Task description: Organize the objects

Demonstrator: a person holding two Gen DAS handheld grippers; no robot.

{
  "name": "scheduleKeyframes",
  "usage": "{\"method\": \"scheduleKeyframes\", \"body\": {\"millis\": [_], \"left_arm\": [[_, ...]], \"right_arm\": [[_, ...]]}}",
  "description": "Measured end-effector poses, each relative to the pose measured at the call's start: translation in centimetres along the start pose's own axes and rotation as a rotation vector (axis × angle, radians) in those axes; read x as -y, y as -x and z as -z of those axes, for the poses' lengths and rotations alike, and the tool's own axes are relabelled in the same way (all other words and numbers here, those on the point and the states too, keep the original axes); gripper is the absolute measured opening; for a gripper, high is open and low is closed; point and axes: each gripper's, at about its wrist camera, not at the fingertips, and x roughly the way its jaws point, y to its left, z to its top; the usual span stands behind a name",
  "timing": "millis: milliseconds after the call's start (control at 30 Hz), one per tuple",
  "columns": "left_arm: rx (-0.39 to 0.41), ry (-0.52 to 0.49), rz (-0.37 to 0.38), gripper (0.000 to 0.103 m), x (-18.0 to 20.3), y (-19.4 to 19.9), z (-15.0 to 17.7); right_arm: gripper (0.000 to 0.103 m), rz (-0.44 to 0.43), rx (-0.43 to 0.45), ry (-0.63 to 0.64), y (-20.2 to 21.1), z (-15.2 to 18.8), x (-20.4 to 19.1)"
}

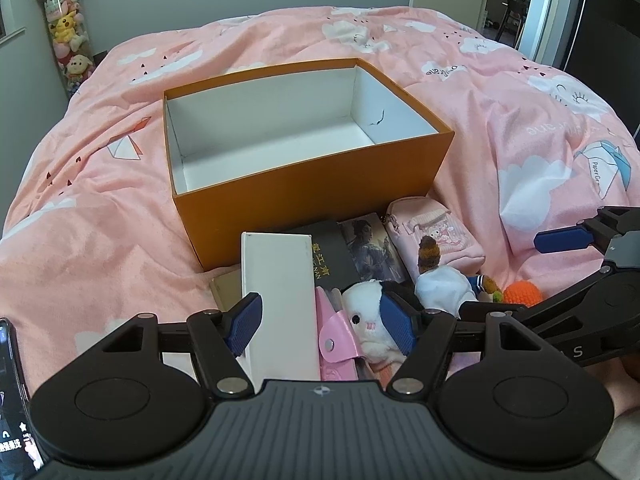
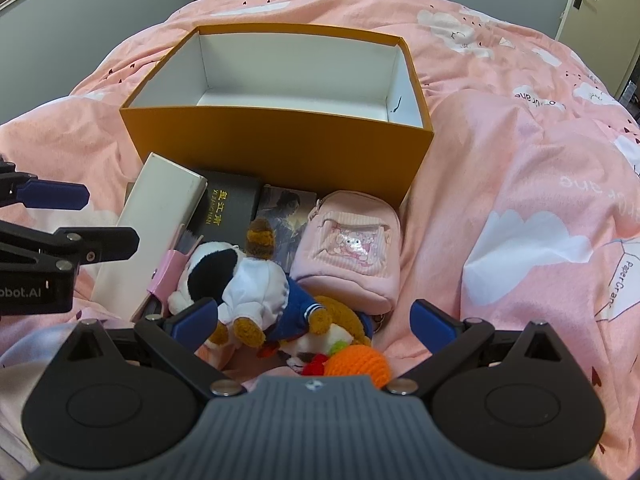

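An empty orange box [image 1: 308, 184] [image 2: 280, 148] with a white inside stands on the pink duvet. In front of it lies a pile: a long white box [image 1: 276, 292] [image 2: 160, 220], a black book [image 1: 328, 256], a picture card [image 1: 372, 248], a pink pouch [image 2: 352, 252], a white plush [image 1: 368, 312], a bear doll in a white and blue outfit [image 2: 260, 292] and an orange crocheted ball [image 2: 360, 360]. My left gripper [image 1: 320, 320] hovers open over the white box and the plush. My right gripper [image 2: 314, 320] stands wide open above the bear doll, gripping nothing.
A pink snap case [image 1: 336, 336] lies between the white box and the plush. A phone [image 1: 12, 400] shows at the lower left edge. The rumpled duvet [image 1: 540, 140] spreads all around the box. A tube of plush toys [image 1: 68, 32] stands by the far wall.
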Motion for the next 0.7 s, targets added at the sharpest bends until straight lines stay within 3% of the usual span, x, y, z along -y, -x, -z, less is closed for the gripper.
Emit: {"method": "scheduleKeyframes", "body": {"millis": [700], "left_arm": [[-0.024, 0.014, 0.016, 0.08, -0.13, -0.09, 0.03]], "right_arm": [[0.102, -0.006, -0.011, -0.004, -0.24, 0.18, -0.04]]}}
